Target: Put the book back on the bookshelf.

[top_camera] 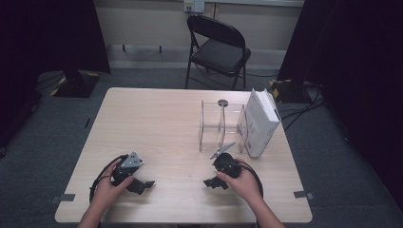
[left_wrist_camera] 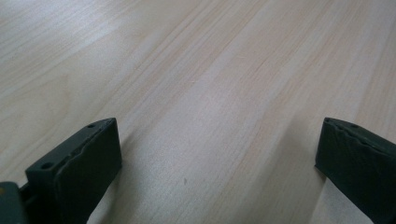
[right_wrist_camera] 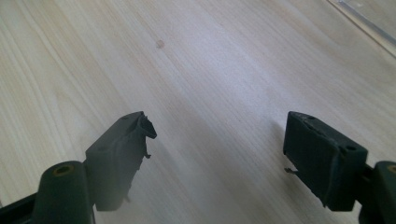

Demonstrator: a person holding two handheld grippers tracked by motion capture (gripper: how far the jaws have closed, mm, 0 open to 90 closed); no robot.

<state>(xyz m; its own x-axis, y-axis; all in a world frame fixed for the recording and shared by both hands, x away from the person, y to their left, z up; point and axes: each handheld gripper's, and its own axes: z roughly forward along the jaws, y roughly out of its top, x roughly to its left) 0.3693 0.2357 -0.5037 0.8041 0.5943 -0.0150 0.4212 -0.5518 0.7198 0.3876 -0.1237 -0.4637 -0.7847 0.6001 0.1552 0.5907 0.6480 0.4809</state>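
High view: both hand-held grippers rest near desk's front edge, left hand-held gripper [top_camera: 141,184] and right hand-held gripper [top_camera: 214,183] jaws wide apart, empty. White book [top_camera: 260,122] leans in clear rack [top_camera: 221,127], right rear. Likely approach squarely.

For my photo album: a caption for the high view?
Two hands rest open claws, left and right, on a wooden table.

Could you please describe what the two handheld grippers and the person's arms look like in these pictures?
Both grippers are black. The left gripper carries a grey three-cornered plate, as does the right gripper, and a black cable loops from each. Up close, the left gripper's pads are dark, blocky and worn, with small holes in their mounts. The forearms are bare, with no sleeves visible.
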